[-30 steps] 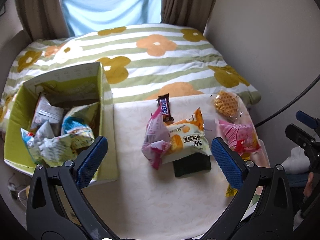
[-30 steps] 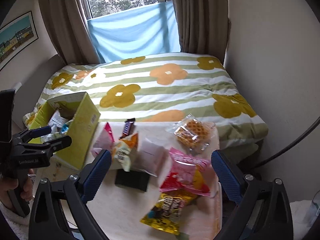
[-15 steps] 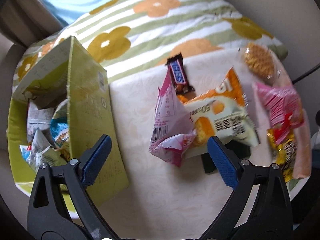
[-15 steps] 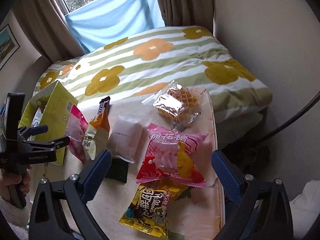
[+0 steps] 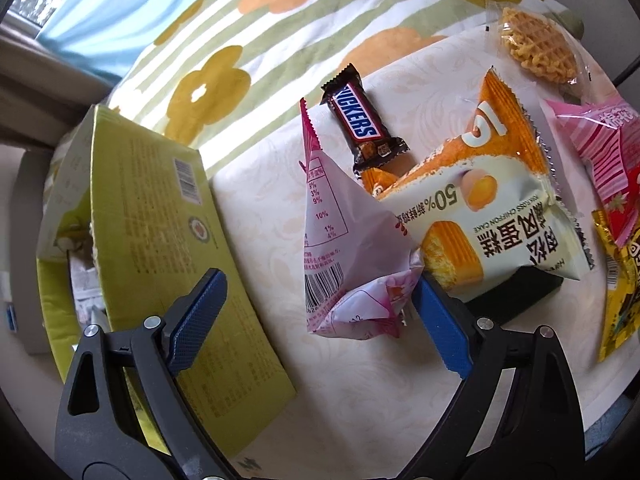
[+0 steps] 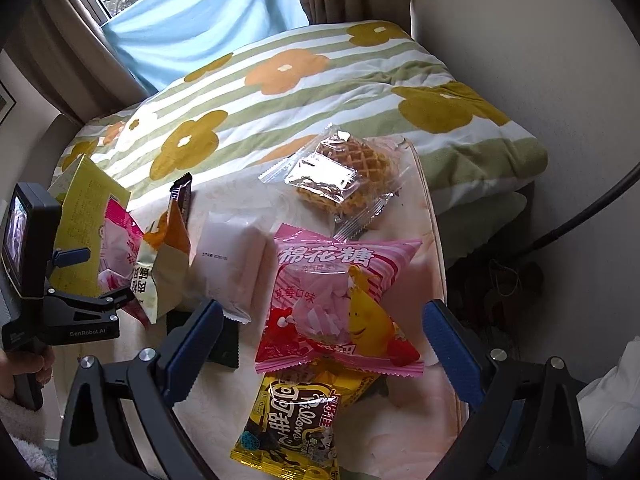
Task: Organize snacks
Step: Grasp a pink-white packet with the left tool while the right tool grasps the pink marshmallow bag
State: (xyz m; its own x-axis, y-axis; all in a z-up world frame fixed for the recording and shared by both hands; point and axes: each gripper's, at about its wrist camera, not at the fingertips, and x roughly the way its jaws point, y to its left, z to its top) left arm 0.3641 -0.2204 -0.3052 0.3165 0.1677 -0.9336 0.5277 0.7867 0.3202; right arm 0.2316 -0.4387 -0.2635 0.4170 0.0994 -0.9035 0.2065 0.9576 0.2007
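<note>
My left gripper [image 5: 318,280] is open and points steeply down over a pink-white snack packet [image 5: 344,240], which lies between its fingers; the right pad is at the packet's edge and the left pad stands well clear. Beside the packet lie a Snickers bar [image 5: 360,120] and an orange-cream chiffon cake packet [image 5: 480,184]. A yellow-green box [image 5: 160,216] stands on the left with several packets inside. My right gripper [image 6: 323,308] hangs open above a pink marshmallow bag [image 6: 340,300] with nothing gripped. A yellow cocoa bag [image 6: 296,420], a white packet [image 6: 232,264] and a wrapped waffle [image 6: 344,176] lie nearby.
The snacks lie on a cream patterned tabletop [image 5: 360,392] beside a bed with a floral striped duvet [image 6: 320,80]. A flat black thing [image 5: 516,292] sits under the cake packet. A dark cable [image 6: 580,216] runs along the wall at right. A hand [image 6: 24,364] holds the left gripper's handle.
Both grippers have sunk toward the table and tipped further down. The left one has rolled and now straddles the pink-white packet. The right one has come over the marshmallow bag.
</note>
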